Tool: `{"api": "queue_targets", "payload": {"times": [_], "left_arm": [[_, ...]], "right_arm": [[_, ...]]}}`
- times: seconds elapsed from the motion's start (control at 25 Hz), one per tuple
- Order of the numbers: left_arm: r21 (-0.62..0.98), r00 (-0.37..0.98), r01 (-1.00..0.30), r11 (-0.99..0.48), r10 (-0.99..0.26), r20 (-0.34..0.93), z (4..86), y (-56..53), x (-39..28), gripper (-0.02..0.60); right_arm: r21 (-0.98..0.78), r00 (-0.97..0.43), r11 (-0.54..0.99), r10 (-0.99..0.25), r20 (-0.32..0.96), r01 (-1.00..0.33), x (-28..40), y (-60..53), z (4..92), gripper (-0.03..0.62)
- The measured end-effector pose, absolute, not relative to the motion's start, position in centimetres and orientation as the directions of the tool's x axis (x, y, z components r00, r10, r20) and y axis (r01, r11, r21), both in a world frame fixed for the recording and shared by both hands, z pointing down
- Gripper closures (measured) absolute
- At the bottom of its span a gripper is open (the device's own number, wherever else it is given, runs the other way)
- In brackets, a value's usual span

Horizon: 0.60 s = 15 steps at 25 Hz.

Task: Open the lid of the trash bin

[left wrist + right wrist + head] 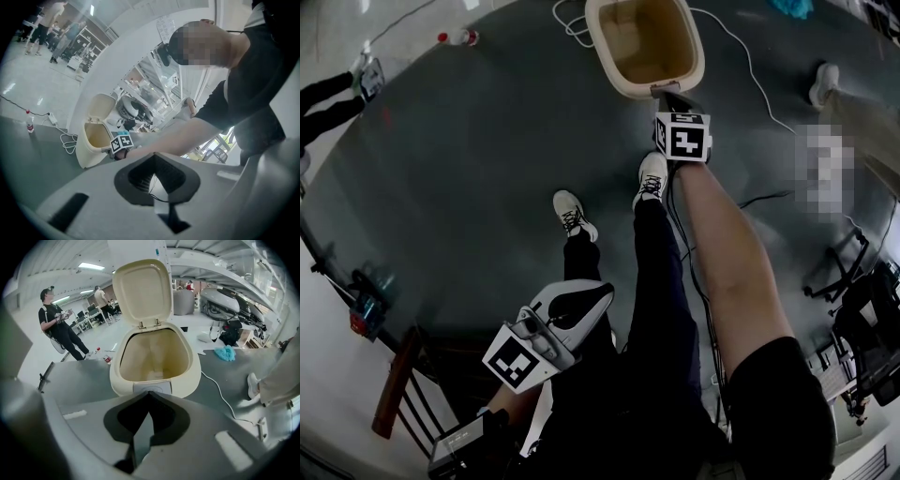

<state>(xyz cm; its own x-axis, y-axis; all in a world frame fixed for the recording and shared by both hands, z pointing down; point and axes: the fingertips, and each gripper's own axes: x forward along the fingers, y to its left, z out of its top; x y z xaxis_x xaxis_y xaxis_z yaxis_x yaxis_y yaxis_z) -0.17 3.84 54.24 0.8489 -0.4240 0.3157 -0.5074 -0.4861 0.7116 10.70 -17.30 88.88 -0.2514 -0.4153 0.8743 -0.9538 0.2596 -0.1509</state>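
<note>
- Overhead, in the head view, the right gripper (pixel 667 93) is held out on a straight arm, its tip at the near rim of the bin (pixel 602 58), which stands open just ahead of it. The left gripper (pixel 602 292) is drawn back by the person's legs, well behind the right one and far from the bin.
- Left gripper view: the jaws are pressed together at the tip, with nothing between them. Far ahead and to the left stands the bin (pixel 84 152), its lid (pixel 101 104) raised; the right gripper (pixel 118 147) sits at its near edge.
- Right gripper view: the jaws meet in a closed point and clamp nothing. That point sits right at the grey panel (pixel 152 388) on the bin's front wall; whether it touches cannot be told. The lid (pixel 140 290) stands upright on its hinges at the far rim, beyond the gripper, and the inside of the bin shows.
</note>
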Motion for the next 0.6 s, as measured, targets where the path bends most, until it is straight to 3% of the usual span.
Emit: {"api": "queue_targets", "payload": {"times": [0.6], "left_arm": [[0.703,0.843,-0.516,-0.489,-0.437,0.314,53.8,5.1,-0.1,0.578]], "right_arm": [[-0.175,-0.269,0.253,-0.410,0.872,-0.952,10.6,-17.5,88.7,0.585]]}}
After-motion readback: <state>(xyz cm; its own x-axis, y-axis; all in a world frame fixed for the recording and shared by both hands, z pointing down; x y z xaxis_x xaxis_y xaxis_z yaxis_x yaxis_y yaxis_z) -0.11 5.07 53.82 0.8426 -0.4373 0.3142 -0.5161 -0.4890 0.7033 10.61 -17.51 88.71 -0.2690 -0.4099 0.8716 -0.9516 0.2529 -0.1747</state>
